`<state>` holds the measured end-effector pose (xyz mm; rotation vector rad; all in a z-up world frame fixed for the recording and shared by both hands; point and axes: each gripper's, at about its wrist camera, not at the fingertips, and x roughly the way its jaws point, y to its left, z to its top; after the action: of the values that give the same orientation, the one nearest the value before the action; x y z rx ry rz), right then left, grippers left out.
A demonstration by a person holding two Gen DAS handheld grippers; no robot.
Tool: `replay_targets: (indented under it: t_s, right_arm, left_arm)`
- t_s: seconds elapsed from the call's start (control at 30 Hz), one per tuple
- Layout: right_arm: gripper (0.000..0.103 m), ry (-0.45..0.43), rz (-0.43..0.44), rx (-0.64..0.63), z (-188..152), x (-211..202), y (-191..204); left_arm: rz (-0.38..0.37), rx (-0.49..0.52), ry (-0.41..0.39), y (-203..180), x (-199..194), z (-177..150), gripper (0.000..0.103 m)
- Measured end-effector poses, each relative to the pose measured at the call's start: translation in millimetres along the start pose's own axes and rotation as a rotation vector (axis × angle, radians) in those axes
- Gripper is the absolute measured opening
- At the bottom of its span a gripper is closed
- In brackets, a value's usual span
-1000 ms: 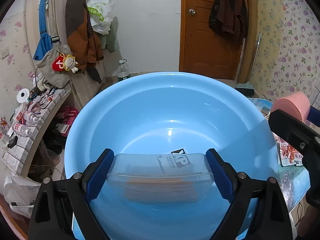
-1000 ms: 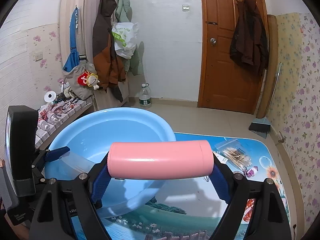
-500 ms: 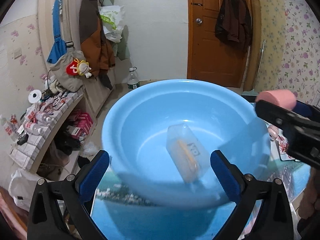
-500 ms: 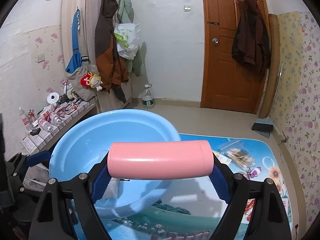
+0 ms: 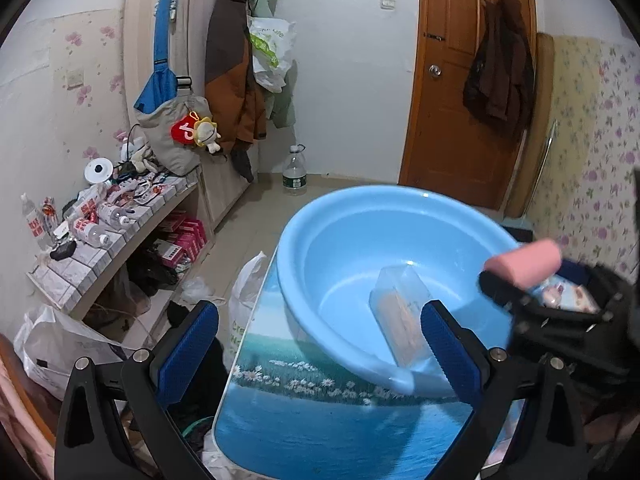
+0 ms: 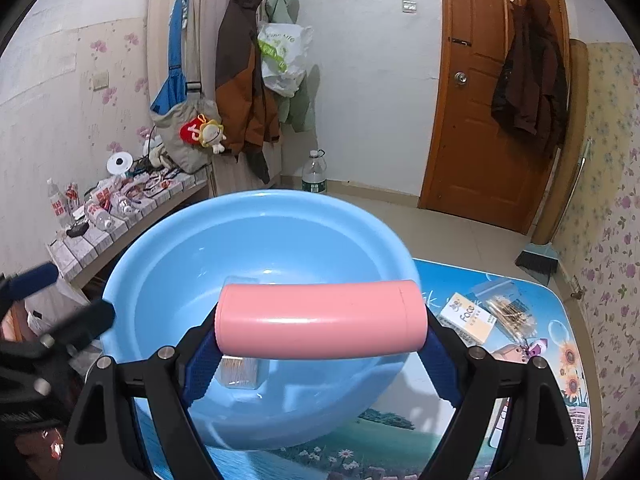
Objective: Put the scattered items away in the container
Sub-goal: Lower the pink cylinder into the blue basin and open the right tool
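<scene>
The pink cylinder [image 6: 318, 322] hid the middle of the clear plastic box [image 6: 239, 372] from the right wrist camera, so only the box's ends showed, and the contents read only as an orange-brown blur. The right gripper [image 6: 320, 344] was clamped on the pink cylinder end to end, above the near rim of the blue basin [image 6: 256, 216]. On the printed table [image 6: 504, 360], right of the basin, lay a small "Face" carton [image 6: 466, 316] and a clear bag of sticks [image 6: 508, 306], just beside each other. The left gripper [image 5: 318, 344] stood wide and empty over the table's left edge, its right finger crossing the basin's near wall. A second earlier it had held the box inside the basin; its jaws had just been opening, and the box now lay loose on the basin floor.
</scene>
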<state>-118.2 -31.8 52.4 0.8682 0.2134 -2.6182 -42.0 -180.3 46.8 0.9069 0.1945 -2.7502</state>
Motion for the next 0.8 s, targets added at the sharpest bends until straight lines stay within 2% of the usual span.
replay_targets:
  t_s: [0.2,0.4,0.8]
  right_arm:
    - [0.088,0.016,0.025,-0.026,-1,10,16]
    - [0.088,0.043,0.037,-0.041,-6,22,28]
    - [0.088,0.058,-0.003,-0.069,-13,27,25]
  left_arm:
    - [-0.028,0.009,-0.021,-4,-6,5,0.103]
    - [-0.022,0.009,0.005,-4,1,2,0.103]
    - [-0.014,0.002,0.03,-3,9,-2,0.103]
